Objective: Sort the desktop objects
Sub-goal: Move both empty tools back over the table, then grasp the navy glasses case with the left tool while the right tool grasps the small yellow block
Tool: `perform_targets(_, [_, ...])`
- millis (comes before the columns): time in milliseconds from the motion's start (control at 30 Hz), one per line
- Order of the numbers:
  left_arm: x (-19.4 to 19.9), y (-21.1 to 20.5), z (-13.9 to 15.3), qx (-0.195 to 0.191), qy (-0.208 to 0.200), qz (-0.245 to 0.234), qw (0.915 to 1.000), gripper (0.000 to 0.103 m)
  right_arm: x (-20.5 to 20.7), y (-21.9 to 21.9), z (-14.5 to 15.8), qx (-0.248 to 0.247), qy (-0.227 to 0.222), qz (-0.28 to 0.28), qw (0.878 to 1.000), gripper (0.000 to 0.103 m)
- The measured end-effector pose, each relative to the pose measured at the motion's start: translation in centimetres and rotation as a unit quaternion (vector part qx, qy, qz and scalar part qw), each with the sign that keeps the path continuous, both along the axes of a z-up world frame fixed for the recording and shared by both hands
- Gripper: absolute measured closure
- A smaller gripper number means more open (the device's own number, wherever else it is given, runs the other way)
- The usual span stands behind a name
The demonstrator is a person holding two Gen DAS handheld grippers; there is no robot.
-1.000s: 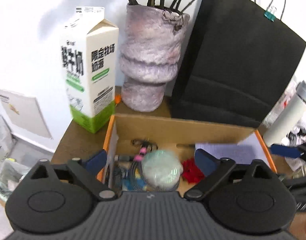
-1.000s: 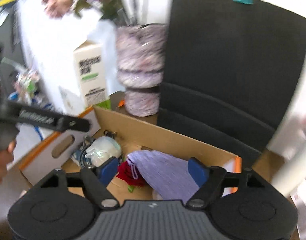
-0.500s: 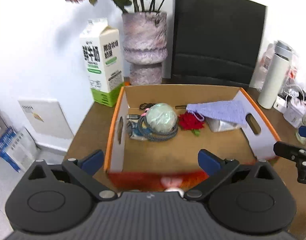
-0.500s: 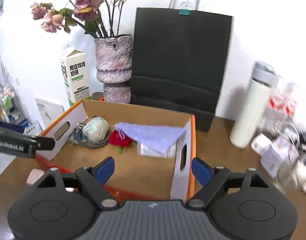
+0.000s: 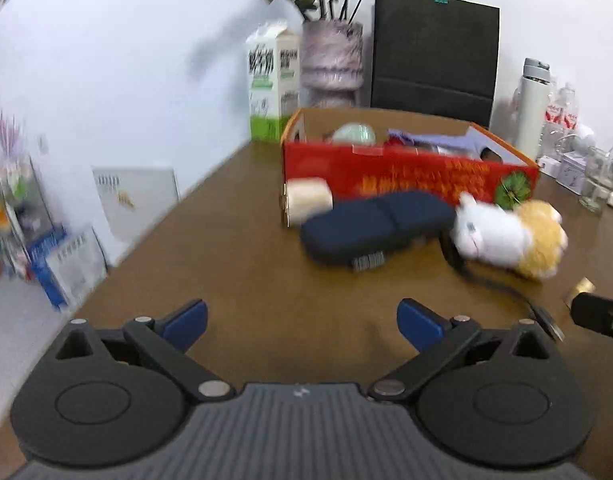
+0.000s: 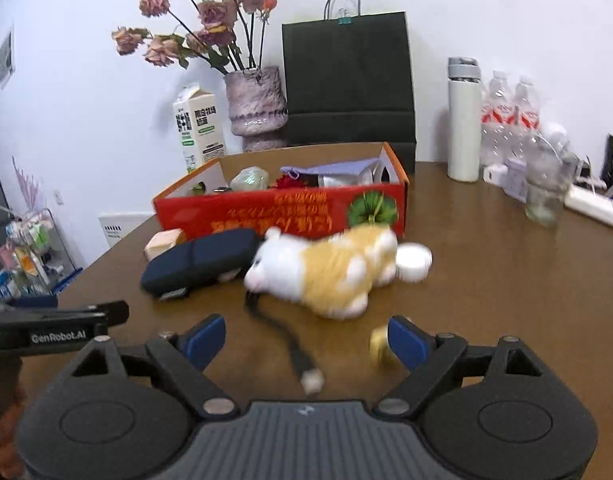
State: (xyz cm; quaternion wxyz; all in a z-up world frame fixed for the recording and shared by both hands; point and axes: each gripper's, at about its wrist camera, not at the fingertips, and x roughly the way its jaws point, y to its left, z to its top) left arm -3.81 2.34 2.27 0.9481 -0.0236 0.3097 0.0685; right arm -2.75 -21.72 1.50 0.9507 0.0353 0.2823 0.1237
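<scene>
The box point(image 6: 280, 204) at mid-frame already held a cloth, a red flower and a pale ball. Left on the surface point(image 6: 486, 280) before it: toy cat point(image 6: 326, 270), dark case point(image 6: 200, 258), cable point(image 6: 290, 344). Both tools, left point(image 5: 302, 320) and right point(image 6: 306, 338), stood wide and empty.

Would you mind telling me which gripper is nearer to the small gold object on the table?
The right. The gold object lies just beside the right gripper's right fingertip. The left gripper sits well off to its left.
</scene>
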Motion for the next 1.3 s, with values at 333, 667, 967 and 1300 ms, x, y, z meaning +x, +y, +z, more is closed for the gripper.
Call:
perform_targets(333, [-3.2, -0.8, -0.9, 0.019, 0.005, -0.003, 0.9998, 0.0, -4.5, 0.1, -2.7, -0.026, -0.001, -0.028, 0.999, 0.015])
perform_targets(667, [-1.9, -0.9, -1.6, 0.02, 0.018, -0.017, 0.9995, 0.0, -3.4, -1.0, -3.0, -0.023, 0.005, -0.043, 0.999, 0.015])
perform_targets(967, [4.5, -0.8, 1.2, 0.043, -0.027, -0.134, 0.9897, 0.0, 0.8, -2.3, -3.4, -0.025, 0.018, -0.058, 0.998, 0.017])
perform_targets(1300, [17.2, -1.2, 0.4, 0.07, 0.02, -0.304, 0.95, 0.0, 4.9, -2.8, -4.0, 0.006, 0.043, -0.052, 0.998, 0.022])
